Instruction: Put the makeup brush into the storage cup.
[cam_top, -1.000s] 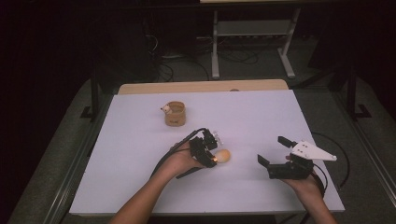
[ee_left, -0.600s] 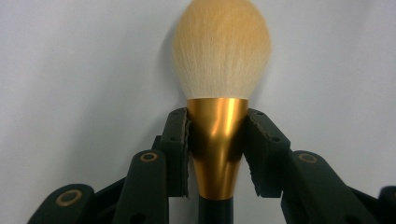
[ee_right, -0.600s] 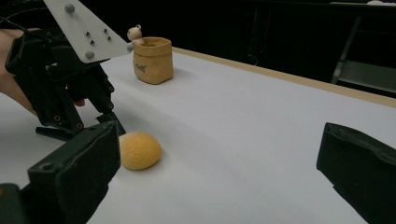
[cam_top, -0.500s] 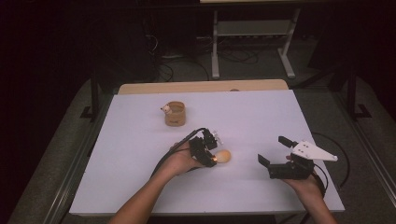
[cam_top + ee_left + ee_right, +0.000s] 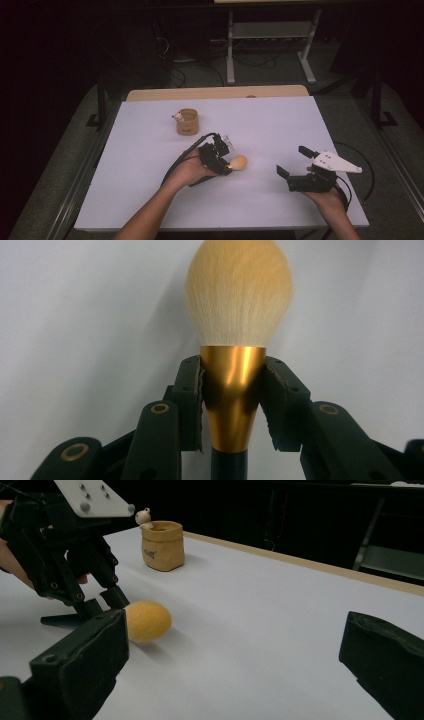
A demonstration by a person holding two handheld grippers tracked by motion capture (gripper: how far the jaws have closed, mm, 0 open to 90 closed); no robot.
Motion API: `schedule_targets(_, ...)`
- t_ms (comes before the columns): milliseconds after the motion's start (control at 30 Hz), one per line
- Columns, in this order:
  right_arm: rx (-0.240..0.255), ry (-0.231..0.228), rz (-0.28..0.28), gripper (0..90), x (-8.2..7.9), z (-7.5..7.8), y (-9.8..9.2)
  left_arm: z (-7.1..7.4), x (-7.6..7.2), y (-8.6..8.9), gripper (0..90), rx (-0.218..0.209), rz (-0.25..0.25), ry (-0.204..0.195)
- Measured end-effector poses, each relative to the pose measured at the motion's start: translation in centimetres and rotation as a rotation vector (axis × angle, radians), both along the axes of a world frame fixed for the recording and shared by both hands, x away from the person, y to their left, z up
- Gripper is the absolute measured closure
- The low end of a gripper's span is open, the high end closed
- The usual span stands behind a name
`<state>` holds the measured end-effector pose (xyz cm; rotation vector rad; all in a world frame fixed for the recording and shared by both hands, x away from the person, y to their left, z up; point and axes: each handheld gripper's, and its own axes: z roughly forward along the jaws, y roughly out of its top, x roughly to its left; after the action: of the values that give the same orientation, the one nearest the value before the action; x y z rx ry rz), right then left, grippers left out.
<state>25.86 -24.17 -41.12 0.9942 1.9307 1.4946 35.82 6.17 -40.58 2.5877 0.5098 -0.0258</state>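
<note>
On the white bench [image 5: 150, 165], near its middle: one makeup brush [image 5: 238, 162], with a pale yellow-orange bristle head, a gold ferrule and a dark handle. It lies low over the bench top, the head pointing toward the person's right. In the left gripper view the brush [image 5: 238, 310] runs straight up between the two black jaws, which press on either side of the gold ferrule.

Left claw [image 5: 226, 165]: closed on the brush at the ferrule, held in the left hand [image 5: 187, 171], its cable looping back over the wrist. In the right gripper view the left claw [image 5: 102, 611] shows at the left, with its grey plate on top and the brush head [image 5: 146, 621] just beyond its tips.

Right claw [image 5: 295, 161]: jaws set wide apart, nothing between them, held in the right hand [image 5: 327, 197] well to the right of the brush, grey three-cornered plate on top.

Toward the far side of the bench: one small tan fabric pouch [image 5: 187, 122], upright, with a small pale figure at its rim; well apart from both claws. Bare bench lies between it and the brush.

Beyond the bench: a dark floor, a light metal stand [image 5: 270, 45] and loose cables.
</note>
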Motion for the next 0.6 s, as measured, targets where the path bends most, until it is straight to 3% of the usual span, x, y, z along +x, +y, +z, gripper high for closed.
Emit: schedule_targets(600,-0.006,-0.003,0.008,0.0,0.1,-0.1,0.1,2.0,0.5,2.1,63.4,-0.175,0.018,0.000)
